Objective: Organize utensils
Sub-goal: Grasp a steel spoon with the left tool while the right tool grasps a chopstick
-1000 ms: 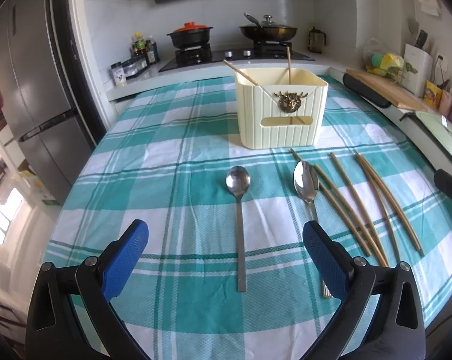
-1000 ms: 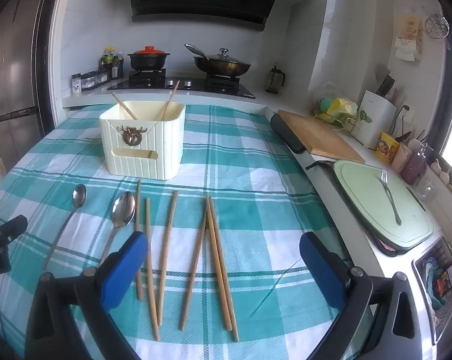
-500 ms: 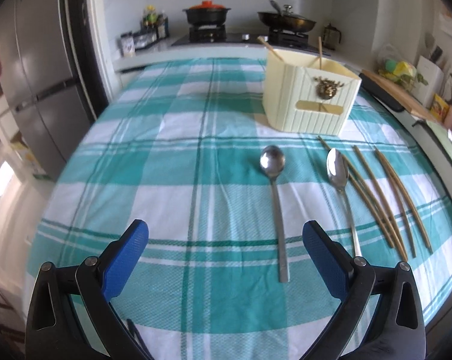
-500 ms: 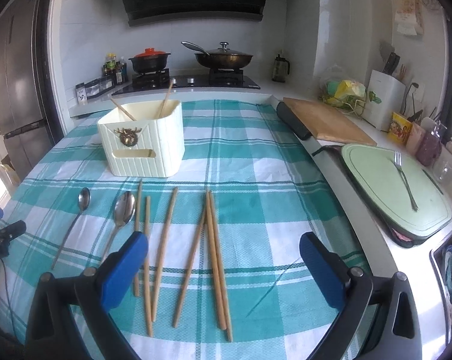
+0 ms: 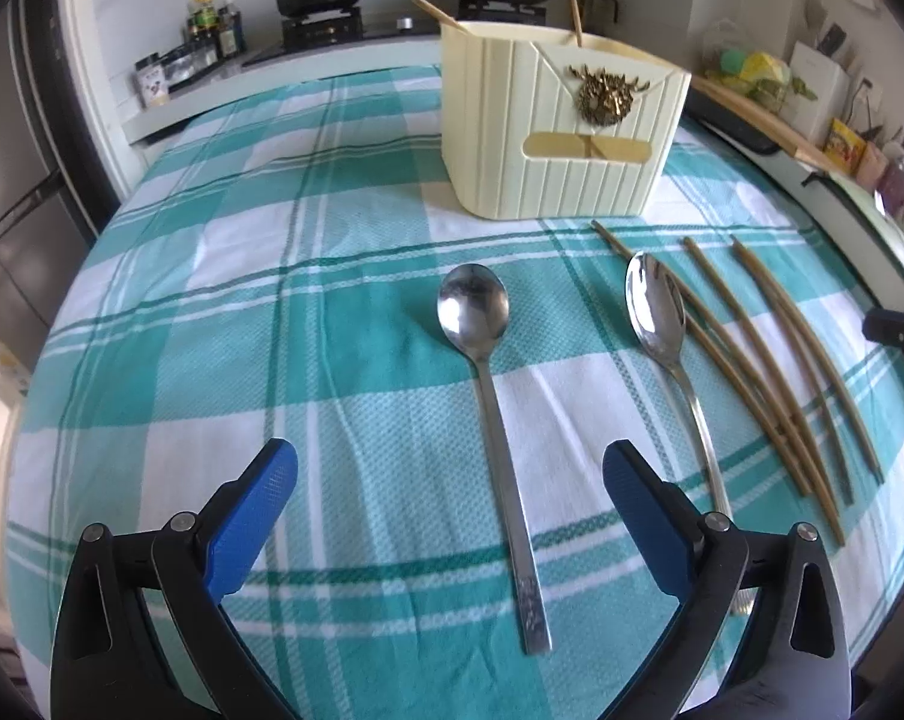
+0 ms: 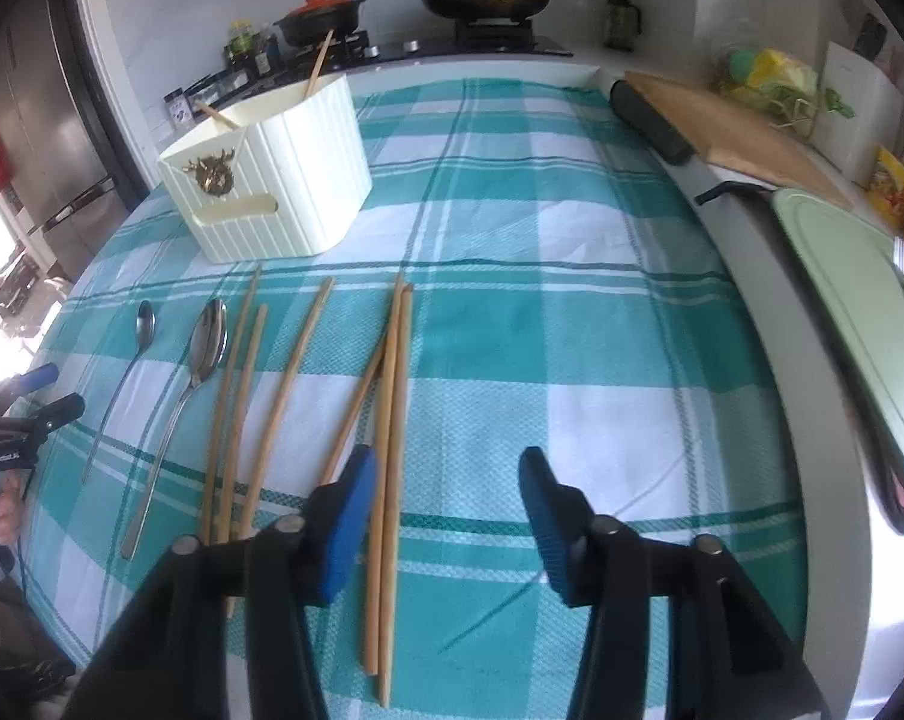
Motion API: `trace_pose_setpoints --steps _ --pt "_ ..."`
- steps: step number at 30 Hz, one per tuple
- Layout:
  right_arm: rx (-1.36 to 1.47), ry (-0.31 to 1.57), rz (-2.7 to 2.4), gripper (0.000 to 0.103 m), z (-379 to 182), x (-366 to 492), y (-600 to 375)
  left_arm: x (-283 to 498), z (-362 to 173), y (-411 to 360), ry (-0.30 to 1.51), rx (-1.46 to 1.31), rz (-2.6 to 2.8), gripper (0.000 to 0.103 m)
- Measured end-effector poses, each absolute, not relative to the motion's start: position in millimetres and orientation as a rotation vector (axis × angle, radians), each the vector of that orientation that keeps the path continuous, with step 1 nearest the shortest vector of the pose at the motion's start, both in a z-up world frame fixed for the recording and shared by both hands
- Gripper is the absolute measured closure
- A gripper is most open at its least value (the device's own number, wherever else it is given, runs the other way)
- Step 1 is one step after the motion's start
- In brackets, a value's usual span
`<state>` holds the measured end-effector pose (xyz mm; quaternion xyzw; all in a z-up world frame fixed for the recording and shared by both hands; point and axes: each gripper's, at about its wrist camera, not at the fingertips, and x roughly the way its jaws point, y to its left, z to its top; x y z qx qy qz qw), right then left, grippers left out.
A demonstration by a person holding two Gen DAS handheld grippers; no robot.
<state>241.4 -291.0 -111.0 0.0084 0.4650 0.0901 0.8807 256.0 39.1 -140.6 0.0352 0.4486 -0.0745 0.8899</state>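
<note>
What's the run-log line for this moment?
left gripper: open over steel spoon | right gripper: closing, wooden chopsticks between fingers | cream holder: two chopsticks inside

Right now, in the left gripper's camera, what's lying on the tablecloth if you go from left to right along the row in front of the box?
Round-bowled spoon → longer pointed-bowl spoon → bunch of brown chopsticks, which cross each other, so I won't order them singly.

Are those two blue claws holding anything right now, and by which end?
Nothing is held. The left gripper hovers open over a spoon; the right gripper is closing above the chopsticks, not yet pinching them.
</note>
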Motion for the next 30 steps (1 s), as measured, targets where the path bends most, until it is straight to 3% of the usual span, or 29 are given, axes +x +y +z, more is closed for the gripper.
trace_pose_setpoints --steps 4,16,20,23,30 --pt "0.028 1.041 0.262 0.087 -127 275 -281 255 -143 32 0.936 0.09 -0.16 0.003" --pt "-0.009 1.222 0.293 0.098 -151 328 -263 258 -156 47 0.965 0.075 -0.129 0.003" --pt "-0.1 1.261 0.275 0.095 -149 329 -253 270 -158 49 0.97 0.045 -0.158 0.003" --pt "-0.133 1.254 0.255 0.094 -148 333 -247 286 -161 48 0.976 0.022 -0.167 0.01" --pt "-0.175 1.212 0.262 0.079 -148 347 -233 315 -169 36 0.963 0.054 -0.133 0.012"
